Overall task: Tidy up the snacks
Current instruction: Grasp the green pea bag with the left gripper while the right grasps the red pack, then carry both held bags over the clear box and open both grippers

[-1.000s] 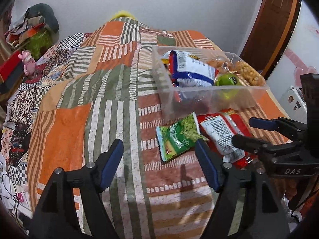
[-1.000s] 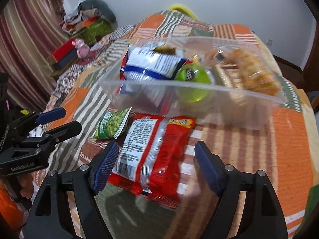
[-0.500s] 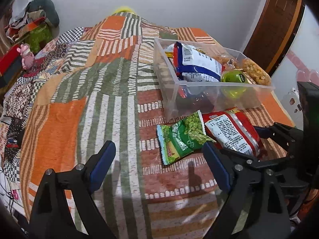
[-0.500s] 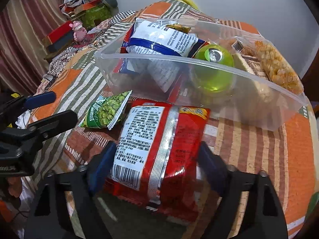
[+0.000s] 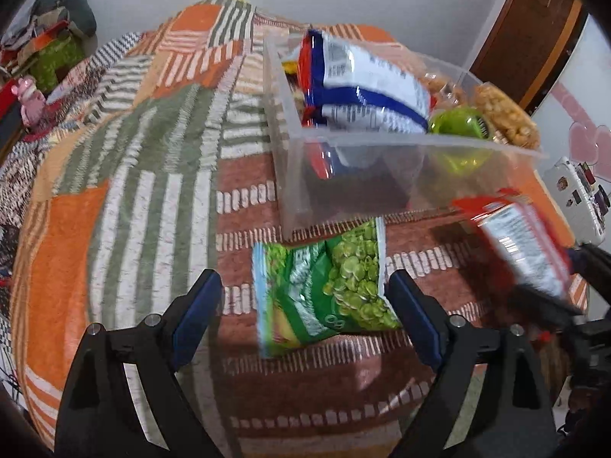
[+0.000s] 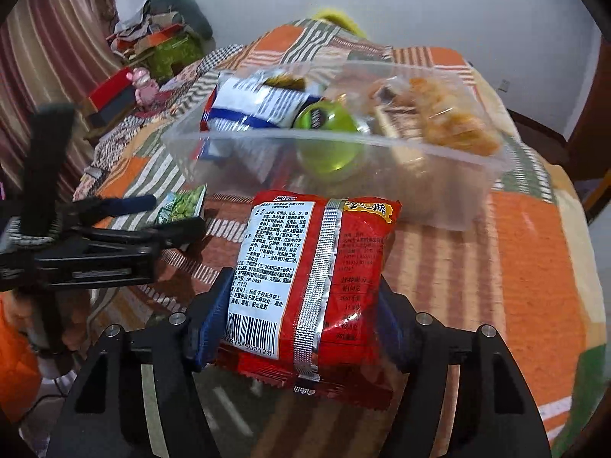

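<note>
Right gripper clamped on red packet, clear bin just ahead holding blue-white bag, green cup, orange snacks, left gripper wide around green pea bag on bedspread

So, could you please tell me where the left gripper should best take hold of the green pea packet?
Across the green pea packet, probably from above: it lies flat on the bedspread, already between the left gripper's open fingers.

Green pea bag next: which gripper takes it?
Left. The left gripper is open with the green pea bag between its fingers on the bedspread. The right gripper is shut on the red snack bag.
</note>
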A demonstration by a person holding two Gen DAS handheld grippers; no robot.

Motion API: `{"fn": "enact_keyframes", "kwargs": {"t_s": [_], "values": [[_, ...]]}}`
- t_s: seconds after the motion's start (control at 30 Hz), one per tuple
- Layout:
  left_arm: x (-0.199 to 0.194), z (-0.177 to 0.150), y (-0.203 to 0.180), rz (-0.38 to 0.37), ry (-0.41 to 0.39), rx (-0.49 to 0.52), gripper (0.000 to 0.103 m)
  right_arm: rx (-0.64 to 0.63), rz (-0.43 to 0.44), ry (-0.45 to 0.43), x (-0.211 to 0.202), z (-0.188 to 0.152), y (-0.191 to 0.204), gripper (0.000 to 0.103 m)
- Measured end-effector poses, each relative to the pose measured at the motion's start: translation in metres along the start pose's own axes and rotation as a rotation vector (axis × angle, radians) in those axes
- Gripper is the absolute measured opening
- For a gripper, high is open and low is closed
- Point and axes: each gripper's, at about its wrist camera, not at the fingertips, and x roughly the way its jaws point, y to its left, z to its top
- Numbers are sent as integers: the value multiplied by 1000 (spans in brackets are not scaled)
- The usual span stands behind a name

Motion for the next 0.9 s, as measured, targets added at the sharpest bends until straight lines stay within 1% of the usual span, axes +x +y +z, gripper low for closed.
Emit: {"fn": "enact_keyframes", "kwargs": {"t_s": [0.03,0.07,0.1,0.13,0.17,0.2,0.27,0.43,0.57,0.7,0.9], "values": [[3,-1,0,-5,6,-4,89,1,-3,-7,-2,0,-1,64],[5,-2,1,-12,7,-10,87,2,-8,-15,-5,-1,-2,64],[4,-2,2,-23,-5,-16,79,4,-10,-22,-8,-2,-4,64],[2,-3,2,-27,-15,-15,73,6,-10,-27,-10,-3,-6,64],[-1,-3,2,-26,-23,-10,63,9,-9,-31,-11,-4,-7,64],[-3,-3,2,-28,-25,-6,57,10,-9,-35,-13,-4,-8,64],[-9,-5,1,-37,-26,-2,53,16,-8,-43,-16,-5,-10,64],[-32,-9,-9,-15,-74,43,51,31,3,-71,-27,-6,-14,64],[-59,-8,-22,-12,-134,76,50,44,5,-106,-39,-5,-18,64],[-86,3,-32,-37,-192,81,50,50,0,-152,-51,2,-22,64],[-116,32,-47,-58,-277,98,50,46,-17,-231,-68,21,-27,64]]}}
